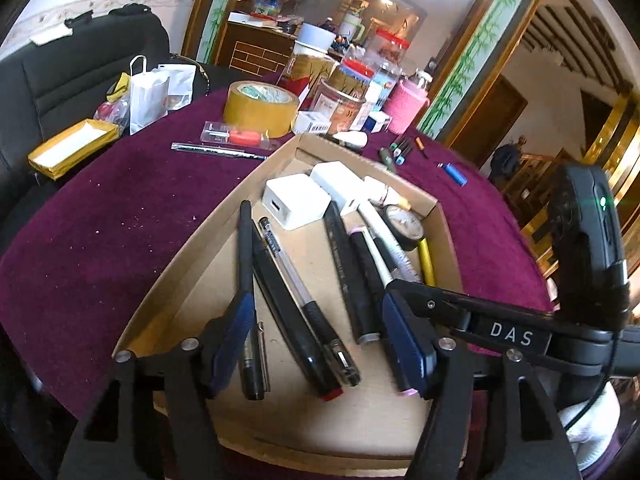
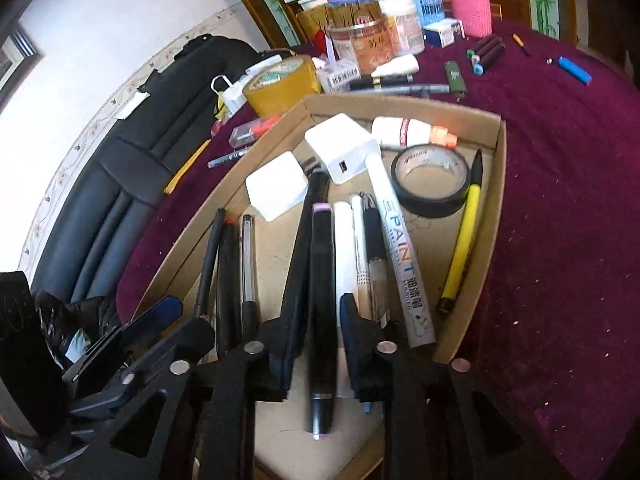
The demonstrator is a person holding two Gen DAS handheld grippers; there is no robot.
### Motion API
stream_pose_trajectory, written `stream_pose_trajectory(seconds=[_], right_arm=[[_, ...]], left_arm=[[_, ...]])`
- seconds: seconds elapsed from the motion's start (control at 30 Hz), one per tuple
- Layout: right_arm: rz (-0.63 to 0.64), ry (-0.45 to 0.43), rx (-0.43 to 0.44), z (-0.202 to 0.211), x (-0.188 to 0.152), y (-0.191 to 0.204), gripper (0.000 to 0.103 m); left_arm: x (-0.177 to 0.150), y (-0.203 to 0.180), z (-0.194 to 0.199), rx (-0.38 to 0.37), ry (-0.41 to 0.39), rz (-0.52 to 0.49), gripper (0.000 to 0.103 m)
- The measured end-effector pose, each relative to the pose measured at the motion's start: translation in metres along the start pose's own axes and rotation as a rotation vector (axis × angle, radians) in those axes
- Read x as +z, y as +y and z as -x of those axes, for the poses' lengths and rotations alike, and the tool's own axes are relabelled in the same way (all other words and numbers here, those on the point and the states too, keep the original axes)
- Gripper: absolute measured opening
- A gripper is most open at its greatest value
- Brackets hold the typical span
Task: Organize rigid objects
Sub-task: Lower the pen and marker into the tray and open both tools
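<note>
Marker (image 2: 322,312): black barrel, pink end caps. It lies lengthwise in the box (image 2: 496,184), in the middle of the pen row, between the fingers of the right gripper (image 2: 316,344). The jaws stand narrowly apart around the barrel; a gap is seen at the right finger, so the marker is judged released, or nearly so, and not clamped.

Step in hand, as judged: the marker is being laid down parallel to the other pens. It is best done if the jaws are parted fully before the gripper is lifted, and the lift is made straight up, so that the barrel is not dragged or rolled against the white pen (image 2: 346,256) just beside it.

Left gripper (image 1: 316,336): spread wide and holding nothing, poised low over three dark pens (image 1: 296,304) at the left of the box. These should not be nudged out of line.

Further box contents: paint marker (image 2: 400,256), yellow pencil (image 2: 462,240), black tape roll (image 2: 432,184), two white chargers (image 2: 276,190), a small white bottle (image 2: 404,130).

Outside, on the purple cloth (image 2: 560,240), not yet sorted: lighters (image 2: 574,72), a silver pen (image 2: 416,89), a tan tape roll (image 2: 282,84), a packaged tool (image 1: 240,136). One of these may be judged the next item.
</note>
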State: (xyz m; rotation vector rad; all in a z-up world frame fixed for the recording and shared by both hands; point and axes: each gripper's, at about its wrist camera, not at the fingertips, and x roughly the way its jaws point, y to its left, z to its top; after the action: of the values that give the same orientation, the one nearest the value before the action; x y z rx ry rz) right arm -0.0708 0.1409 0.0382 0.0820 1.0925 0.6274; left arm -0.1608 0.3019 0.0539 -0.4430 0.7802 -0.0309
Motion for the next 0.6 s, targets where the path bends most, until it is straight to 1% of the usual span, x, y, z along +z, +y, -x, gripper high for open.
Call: stream_pose_trajectory(seconds=[0.03,0.1,0.2,0.27,0.3,0.37,0.4,0.43,0.47,0.5,0.53,0.57,0.6], right_arm=[[0.005,-0.013,0.006,0.004,0.0,0.0,0.029],[0.027,-0.042,-0.008,0.011,-0.001,0.002,0.032],[0.081,-0.094,-0.039,0.025,-0.007,0.006,0.039],[0.117,-0.139,-0.07,0.036,-0.014,0.005,0.049],[0.126,-0.159,-0.09,0.04,-0.015,0.005,0.052],[0.139,-0.203,-0.139,0.048,-0.017,0.001,0.061],[0.146,-0.233,-0.178,0.054,-0.021,-0.003,0.063],[0.15,-0.251,-0.203,0.057,-0.022,-0.006,0.068],[0.155,-0.28,-0.241,0.063,-0.026,-0.01,0.072],[0.157,-0.299,-0.266,0.066,-0.027,-0.012,0.073],[0.16,-0.318,-0.292,0.07,-0.029,-0.015,0.076],[0.164,-0.335,-0.317,0.074,-0.031,-0.018,0.077],[0.164,-0.352,-0.341,0.077,-0.033,-0.022,0.078]], left_arm=[[0.001,0.002,0.003,0.002,-0.008,0.017,0.074],[0.001,0.004,0.008,0.006,-0.022,0.038,0.078],[0.0,0.002,0.011,0.004,-0.023,0.036,0.079],[-0.002,-0.001,0.014,-0.003,-0.031,0.032,0.079],[-0.003,-0.004,0.015,-0.009,-0.04,0.029,0.079],[-0.005,-0.009,0.021,-0.016,-0.072,0.019,0.079],[-0.006,-0.012,0.025,-0.009,-0.099,0.012,0.079],[-0.008,-0.018,0.031,0.014,-0.142,-0.006,0.079],[-0.01,-0.027,0.04,0.052,-0.204,-0.038,0.079],[-0.012,-0.036,0.049,0.089,-0.263,-0.074,0.08],[-0.014,-0.045,0.058,0.125,-0.323,-0.111,0.085],[-0.017,-0.05,0.065,0.146,-0.366,-0.134,0.089],[-0.02,-0.058,0.074,0.169,-0.426,-0.159,0.097]])
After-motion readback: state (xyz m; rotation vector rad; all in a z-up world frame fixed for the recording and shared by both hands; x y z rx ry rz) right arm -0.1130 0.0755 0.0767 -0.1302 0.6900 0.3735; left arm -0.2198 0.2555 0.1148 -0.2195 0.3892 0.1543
